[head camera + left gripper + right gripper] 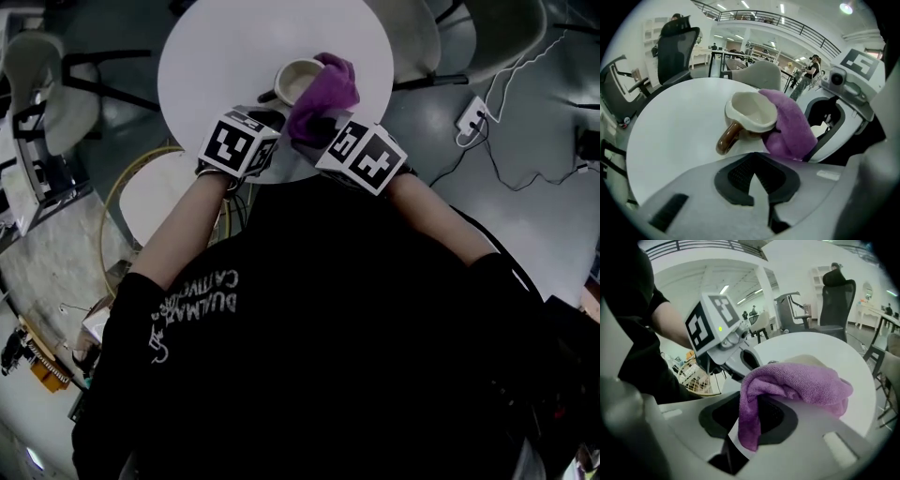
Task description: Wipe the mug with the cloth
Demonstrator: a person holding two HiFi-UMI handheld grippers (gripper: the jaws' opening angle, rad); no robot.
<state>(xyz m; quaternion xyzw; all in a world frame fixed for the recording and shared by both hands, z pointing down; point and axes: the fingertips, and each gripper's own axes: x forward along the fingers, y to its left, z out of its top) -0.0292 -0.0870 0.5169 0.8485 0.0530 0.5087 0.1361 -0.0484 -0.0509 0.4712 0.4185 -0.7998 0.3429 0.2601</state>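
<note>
The left tongs [754,174] are closed, pad against pad, with nothing between them. Just beyond their tips is a mug [750,115], cream inside with a brown handle [727,138] that points toward the tongs and slightly to the left in the left gripper view.

The right tongs [752,420] are clamped on a purple cloth [797,380]. One fold hangs down between the pads. The rest is bunched over the far side of the mug, touching its rim and wall.

The head view shows both tongs side by side at the near edge of a round white desk [216,56], with the mug just in front of them. Pale chairs [487,37] stand around the desk. A white power strip [473,117] lies on the grey floor to the right.
</note>
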